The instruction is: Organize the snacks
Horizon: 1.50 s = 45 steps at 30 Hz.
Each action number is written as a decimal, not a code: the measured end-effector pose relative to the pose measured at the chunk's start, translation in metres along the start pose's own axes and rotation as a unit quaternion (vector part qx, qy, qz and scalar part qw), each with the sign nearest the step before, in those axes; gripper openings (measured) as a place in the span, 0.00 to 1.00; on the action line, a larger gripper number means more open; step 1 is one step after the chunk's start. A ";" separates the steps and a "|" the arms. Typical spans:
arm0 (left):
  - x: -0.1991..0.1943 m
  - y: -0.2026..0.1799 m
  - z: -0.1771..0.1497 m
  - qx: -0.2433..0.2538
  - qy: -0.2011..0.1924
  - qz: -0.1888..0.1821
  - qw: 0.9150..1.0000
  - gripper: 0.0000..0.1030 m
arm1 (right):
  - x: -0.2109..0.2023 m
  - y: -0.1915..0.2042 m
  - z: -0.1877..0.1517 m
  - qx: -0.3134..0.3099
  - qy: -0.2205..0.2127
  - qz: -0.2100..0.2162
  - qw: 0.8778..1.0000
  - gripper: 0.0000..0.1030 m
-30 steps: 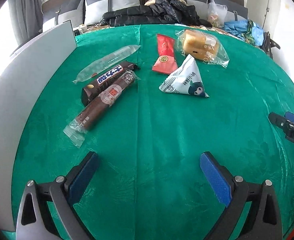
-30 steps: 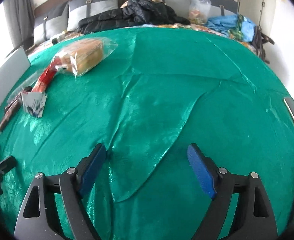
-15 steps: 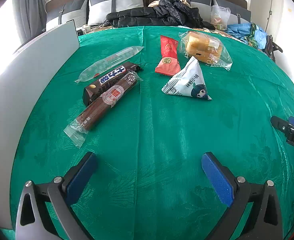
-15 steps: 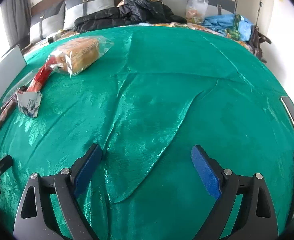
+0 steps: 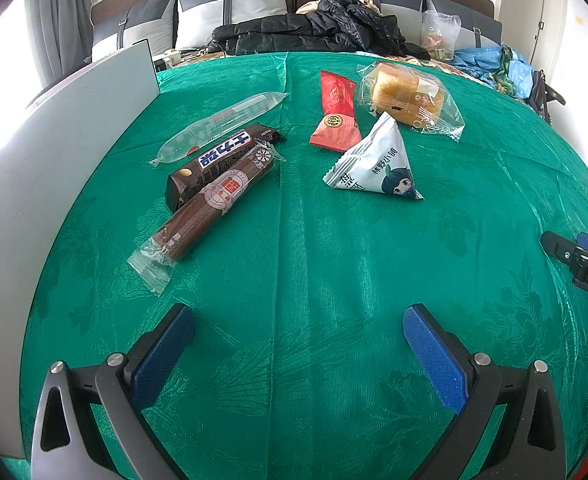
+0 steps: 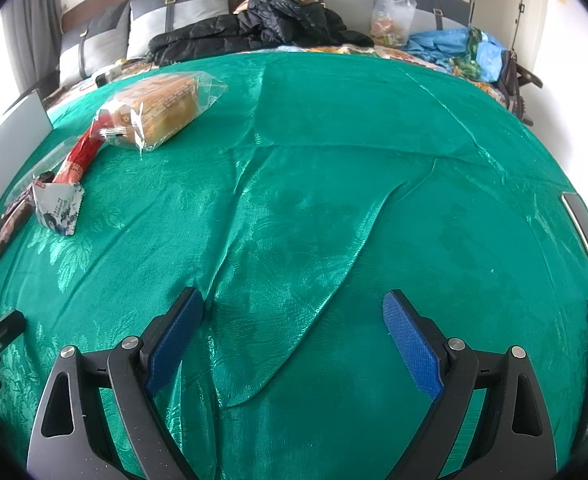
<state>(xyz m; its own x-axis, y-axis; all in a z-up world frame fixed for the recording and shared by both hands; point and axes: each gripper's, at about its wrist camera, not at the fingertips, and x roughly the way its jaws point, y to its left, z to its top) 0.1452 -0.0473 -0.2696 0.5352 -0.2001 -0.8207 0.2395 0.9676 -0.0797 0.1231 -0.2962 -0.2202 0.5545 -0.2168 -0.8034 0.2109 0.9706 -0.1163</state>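
Your left gripper (image 5: pixel 298 344) jaws wide, nothing between them, your right gripper (image 6: pixel 294 328) likewise wide and empty over a fold in the green cloth (image 6: pixel 374 140), snacks toward the cloth's far-left edge: bread loaf (image 5: pixel 408 98), red packet (image 5: pixel 336 114), triangular pouch (image 5: pixel 374 162), chocolate bar (image 5: pixel 217 160), sausage (image 5: pixel 209 204), clear tube (image 5: pixel 221 124).

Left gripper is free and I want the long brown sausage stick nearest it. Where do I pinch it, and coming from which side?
Grip the brown sausage stick at mid-length, across its narrow width, coming down from above with the open left gripper. It lies flat and diagonal on the green cloth. Its upper half lies against the dark chocolate bar, so I'd favour the lower half, above the flimsy clear wrapper tail.
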 end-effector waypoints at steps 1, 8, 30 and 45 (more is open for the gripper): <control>0.000 0.000 0.000 0.000 0.000 0.000 1.000 1.00 | 0.000 0.000 0.000 0.000 0.000 0.000 1.000 0.90; 0.000 0.000 0.000 0.000 0.000 0.000 1.000 1.00 | 0.000 0.000 0.000 0.000 0.000 0.000 1.000 0.90; -0.029 0.070 0.034 -0.011 0.019 -0.062 0.998 0.99 | 0.001 0.000 0.000 0.001 0.000 -0.001 1.000 0.90; 0.017 0.062 0.054 0.018 0.059 -0.048 0.997 0.21 | 0.002 0.000 0.001 0.001 0.000 -0.001 1.000 0.91</control>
<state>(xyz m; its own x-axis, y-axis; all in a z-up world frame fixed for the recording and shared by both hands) 0.2130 0.0013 -0.2576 0.4100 -0.2699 -0.8712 0.3159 0.9381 -0.1420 0.1245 -0.2967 -0.2211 0.5549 -0.2184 -0.8027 0.2134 0.9700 -0.1164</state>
